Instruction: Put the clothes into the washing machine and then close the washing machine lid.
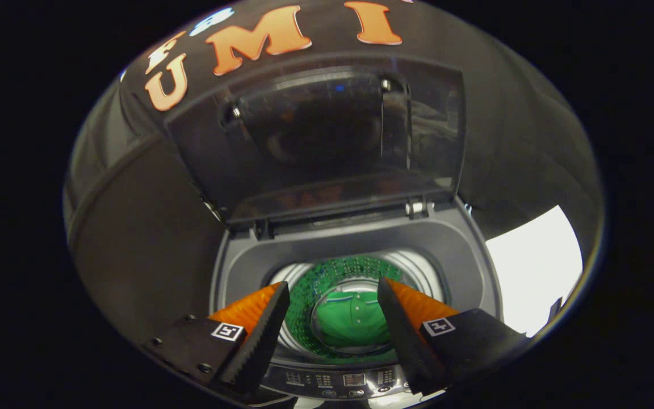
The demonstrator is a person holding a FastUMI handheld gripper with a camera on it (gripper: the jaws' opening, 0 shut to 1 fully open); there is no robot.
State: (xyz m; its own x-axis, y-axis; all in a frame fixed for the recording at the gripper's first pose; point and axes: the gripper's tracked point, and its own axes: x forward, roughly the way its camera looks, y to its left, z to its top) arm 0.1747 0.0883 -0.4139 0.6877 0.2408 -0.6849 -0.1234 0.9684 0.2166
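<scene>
Gripper [332, 318] fingers apart, empty, poised above washing machine [457, 238] front edge. Green garment [352, 324] lies in drum [327, 272] below. Lid [315, 136] stands upright at rear edge, beyond the fingers; closing judged next

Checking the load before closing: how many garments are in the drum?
1: a green collared shirt lies at the steel drum's bottom, beyond the open gripper. Others could be hidden beneath.
</scene>
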